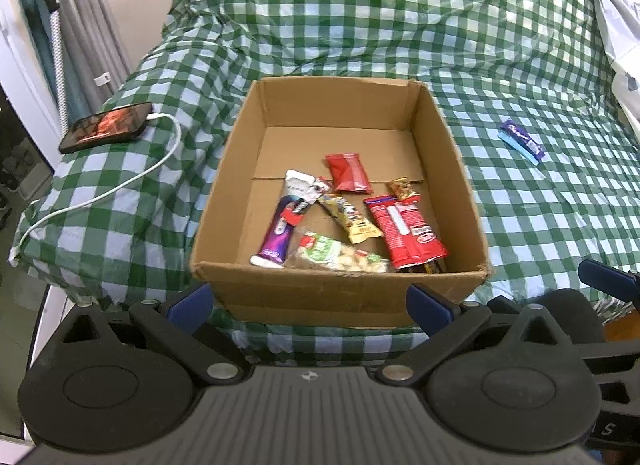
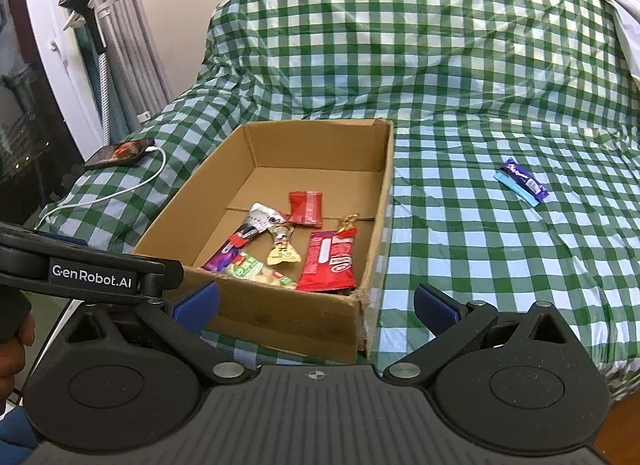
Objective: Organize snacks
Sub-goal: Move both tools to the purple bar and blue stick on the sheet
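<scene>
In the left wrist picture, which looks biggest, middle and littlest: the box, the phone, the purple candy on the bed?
1. Cardboard box
2. Phone
3. Purple candy

Fisheye distortion makes the phone-candy order less sure.

Snacks (image 1: 352, 221) in box (image 1: 460, 169) on bed (image 1: 360, 25); one bar (image 1: 522, 141) right of box, phone (image 1: 106, 127) left

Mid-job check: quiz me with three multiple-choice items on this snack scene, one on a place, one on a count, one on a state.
1. Where is the purple bar?
A. in the box
B. on the checked cloth right of the box
C. on the phone

2. How many snacks lie outside the cardboard box?
A. one
B. three
C. none

3. How is the right claw?
A. shut on a packet
B. open, empty
C. out of view

Answers: 1 B, it lies on the cloth, apart from the box. 2 A, only the purple bar. 3 B, blue fingers spread, nothing between.
</scene>
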### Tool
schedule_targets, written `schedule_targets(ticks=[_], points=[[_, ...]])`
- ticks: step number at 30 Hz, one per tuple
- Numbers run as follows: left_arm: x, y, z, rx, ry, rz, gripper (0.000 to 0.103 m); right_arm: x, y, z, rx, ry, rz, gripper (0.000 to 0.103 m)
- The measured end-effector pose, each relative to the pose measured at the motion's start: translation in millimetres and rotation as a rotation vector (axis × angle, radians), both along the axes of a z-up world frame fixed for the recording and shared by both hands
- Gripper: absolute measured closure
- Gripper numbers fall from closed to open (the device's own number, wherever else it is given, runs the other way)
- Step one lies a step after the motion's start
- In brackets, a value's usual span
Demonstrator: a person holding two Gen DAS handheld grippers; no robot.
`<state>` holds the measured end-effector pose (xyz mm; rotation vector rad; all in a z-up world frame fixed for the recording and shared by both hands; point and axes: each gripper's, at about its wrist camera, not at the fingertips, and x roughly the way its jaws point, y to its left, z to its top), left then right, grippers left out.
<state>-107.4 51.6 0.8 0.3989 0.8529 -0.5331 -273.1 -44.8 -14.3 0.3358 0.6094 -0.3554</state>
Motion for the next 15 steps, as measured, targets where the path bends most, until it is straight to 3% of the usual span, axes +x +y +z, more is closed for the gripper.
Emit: schedule_targets(ticks=[9,15], points=[[-9.6,-57.6,1.1,-0.009,0.032,-0.105,0.000,-41.7,-35.6,-1.7,0.000,-0.022,-0.104,0.001],[-7.2,-108.2,0.7,-0.020,0.077,-0.163,0.000,-15.9,-94.5,-12.9,0.019,0.001,-0.193,0.001]])
